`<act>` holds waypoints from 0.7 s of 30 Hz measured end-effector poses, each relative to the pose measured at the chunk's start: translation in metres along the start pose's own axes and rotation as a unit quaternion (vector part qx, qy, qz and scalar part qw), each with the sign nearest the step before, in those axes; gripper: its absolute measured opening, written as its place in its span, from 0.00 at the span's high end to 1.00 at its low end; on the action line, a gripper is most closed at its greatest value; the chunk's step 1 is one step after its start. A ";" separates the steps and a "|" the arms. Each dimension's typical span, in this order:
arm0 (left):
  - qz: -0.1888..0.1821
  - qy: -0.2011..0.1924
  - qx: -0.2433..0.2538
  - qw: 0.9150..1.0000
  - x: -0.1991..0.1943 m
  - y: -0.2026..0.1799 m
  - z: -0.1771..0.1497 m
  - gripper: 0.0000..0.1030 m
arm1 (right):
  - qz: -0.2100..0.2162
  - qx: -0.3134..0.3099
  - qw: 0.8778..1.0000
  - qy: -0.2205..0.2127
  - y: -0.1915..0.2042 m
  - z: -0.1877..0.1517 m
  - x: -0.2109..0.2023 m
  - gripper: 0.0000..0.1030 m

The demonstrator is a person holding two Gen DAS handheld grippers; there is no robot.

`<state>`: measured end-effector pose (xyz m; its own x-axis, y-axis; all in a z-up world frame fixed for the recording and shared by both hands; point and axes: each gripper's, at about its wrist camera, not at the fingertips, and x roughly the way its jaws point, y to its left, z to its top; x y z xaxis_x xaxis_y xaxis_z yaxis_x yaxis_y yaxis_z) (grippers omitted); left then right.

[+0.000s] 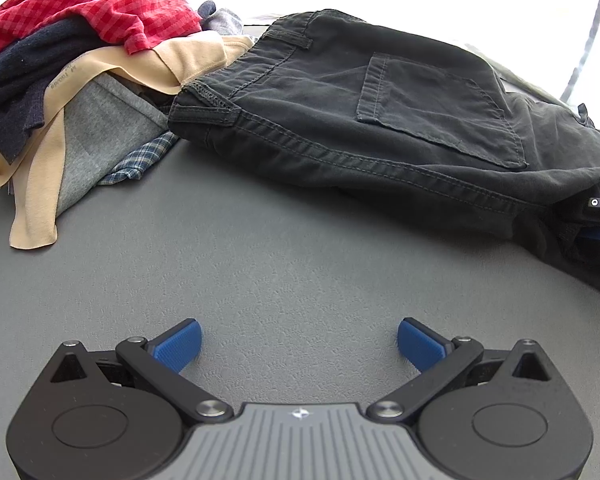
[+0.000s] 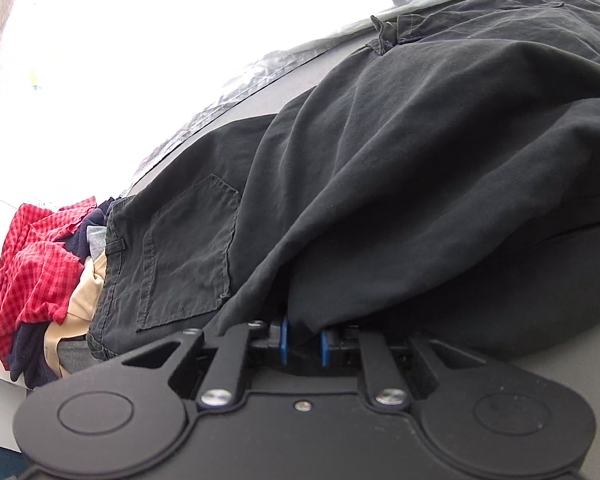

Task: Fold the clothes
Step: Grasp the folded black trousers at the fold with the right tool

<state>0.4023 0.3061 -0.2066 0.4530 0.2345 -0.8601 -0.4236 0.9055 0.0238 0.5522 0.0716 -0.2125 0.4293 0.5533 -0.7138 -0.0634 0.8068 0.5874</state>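
While the grey counter (image 1: pixel 260 240) carries everything, the largest thing on it is the pair of black trousers (image 1: pixel 380 120), lying across its far side with the waistband toward the heap and a back pocket (image 1: pixel 440 116) facing up. Part of the dark cloth is drawn back over the rest, so a fold of the trousers seems to be the step in hand, roughly midway.

Beside the waistband sits the pile of unfolded clothes (image 1: pixel 80 80): a red checked shirt (image 1: pixel 100 4) on top, navy, tan and grey pieces under it, touching the trousers' waist end.

At the trousers' other end, the right hand-held gripper (image 2: pixel 303 344) is closed on an edge of the black fabric, its blue pads (image 2: pixel 284 340) pinching the cloth. The left hand-held gripper (image 1: pixel 299 344) hovers over bare counter near the trousers, its fingers spread wide and holding nothing.

Next, I judge, the left one needs to reach a matching edge and pinch it, so both ends carry over evenly without the layers slipping.
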 end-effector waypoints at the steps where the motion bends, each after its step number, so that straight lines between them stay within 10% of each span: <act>1: 0.000 -0.001 0.000 1.000 0.000 0.000 -0.001 0.00 | 0.008 0.012 1.000 0.002 -0.004 -0.001 -0.001 0.87; 21: -0.001 0.015 -0.012 1.000 0.004 0.000 0.004 0.00 | 0.038 0.060 0.996 0.053 -0.027 -0.029 -0.023 0.88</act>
<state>0.4072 0.3082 -0.2078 0.4305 0.2208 -0.8751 -0.4420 0.8970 0.0089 0.5177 0.0433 -0.2226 0.3287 0.6356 -0.6986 0.0192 0.7350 0.6778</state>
